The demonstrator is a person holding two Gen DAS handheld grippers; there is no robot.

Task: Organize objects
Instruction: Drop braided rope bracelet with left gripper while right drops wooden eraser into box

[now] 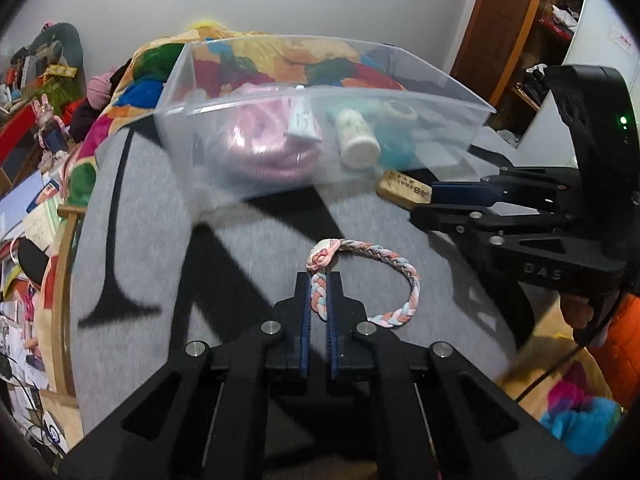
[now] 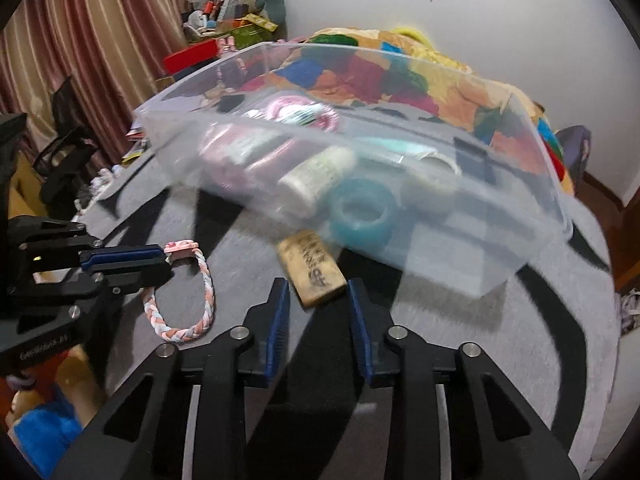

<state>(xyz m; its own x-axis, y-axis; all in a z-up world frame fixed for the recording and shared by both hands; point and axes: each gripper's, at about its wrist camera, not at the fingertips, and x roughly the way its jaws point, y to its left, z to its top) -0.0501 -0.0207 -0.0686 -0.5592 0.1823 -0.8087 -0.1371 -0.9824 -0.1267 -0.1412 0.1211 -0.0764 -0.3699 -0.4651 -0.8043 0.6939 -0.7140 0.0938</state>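
A braided pink, blue and white hair band (image 1: pixel 404 280) lies on the grey cloth. My left gripper (image 1: pixel 318 280) is shut on one side of the band; it also shows in the right wrist view (image 2: pixel 166 259) gripping the band (image 2: pixel 200 312). A tan eraser block (image 2: pixel 312 268) lies just ahead of my right gripper (image 2: pixel 318 290), which is open with the eraser's near end between its fingers. In the left wrist view the right gripper (image 1: pixel 426 200) reaches the eraser (image 1: pixel 404 189). A clear plastic bin (image 2: pixel 500 248) behind holds a pink cable, a white bottle and tape rolls.
A colourful quilt (image 1: pixel 256 60) lies behind the bin (image 1: pixel 224 160). Cluttered shelves and boxes (image 1: pixel 36 92) stand at the left, a wooden door (image 1: pixel 496 20) at the right. The grey cloth (image 2: pixel 460 340) has black stripes.
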